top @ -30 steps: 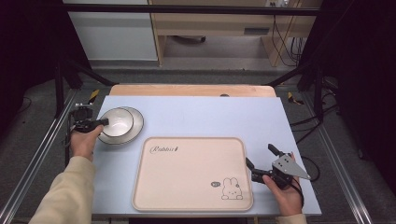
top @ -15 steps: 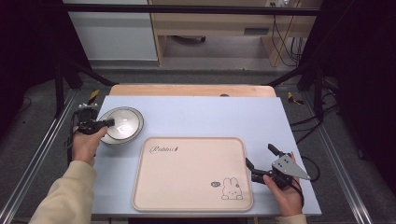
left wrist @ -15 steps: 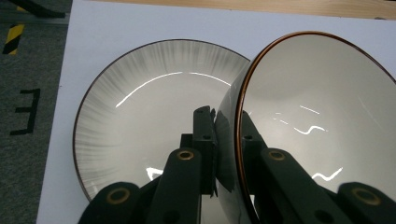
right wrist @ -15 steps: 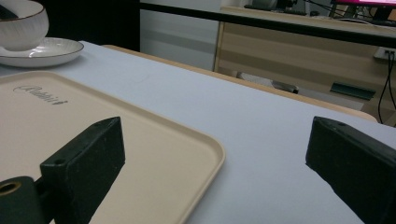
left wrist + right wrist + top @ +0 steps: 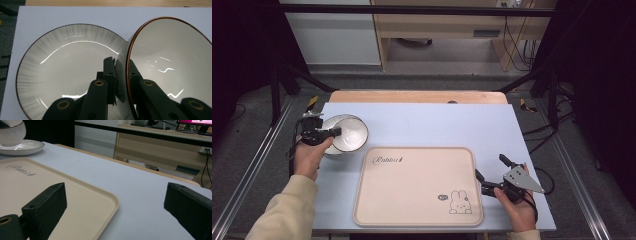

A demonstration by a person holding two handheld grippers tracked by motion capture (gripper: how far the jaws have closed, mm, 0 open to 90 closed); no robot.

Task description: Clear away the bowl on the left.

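White glossy ceramic bowl with brown rim (image 5: 346, 132), left of frame, clamped by left gripper (image 5: 333, 132), raised above grey-streaked plate (image 5: 67, 65), beige tray (image 5: 417, 185) lower right.

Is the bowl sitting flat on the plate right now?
No: in the left gripper view the bowl is tilted and lifted off the plate, its rim clamped in the left gripper.

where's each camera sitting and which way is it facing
High view: above the person's side, facing forward and down on the table; forearms, both hands.
Left gripper view: rides the left gripper, shut on the bowl over the plate.
Right gripper view: along the open right gripper, across the tray.
All share bowl and plate.
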